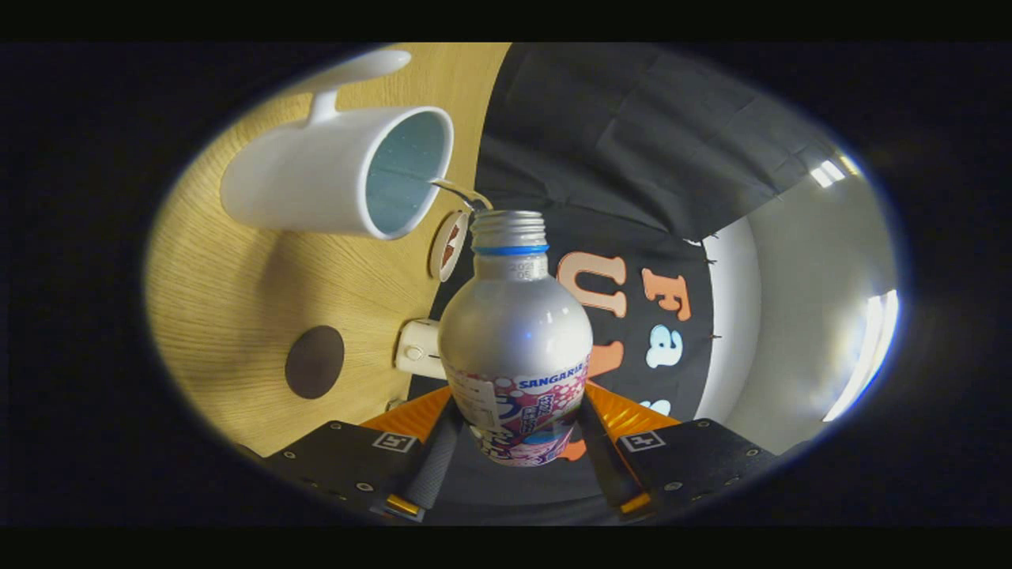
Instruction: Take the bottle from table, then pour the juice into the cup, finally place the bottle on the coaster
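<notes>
Clamping: the gripper (514, 442) has both fingers pressed on the labelled lower body of the bottle (515, 332), one on each side, so the jaws are closed narrow around it and it cannot slip while tipped.
Bottle: it sits between the fingers, off the table, neck pointing away from them and its open threaded mouth level with the cup's rim; it appears rolled well over so the juice can run out.
Juice: a thin stream (455, 190) arcs from the mouth across the rim into the cup, so the pour looks under way.
Cup: the white mug (316, 190) stands on the wooden table (229, 292) just beyond the bottle's mouth, its handle turned away from the bottle, leaving the rim free.
Coaster: the dark round coaster (314, 362) lies flat on the table, apart from the cup and bare, ready for the bottle.
Further back: a small white device (419, 348) and a round disc (448, 245) sit at the table's far edge, beside the bottle's line.
</notes>
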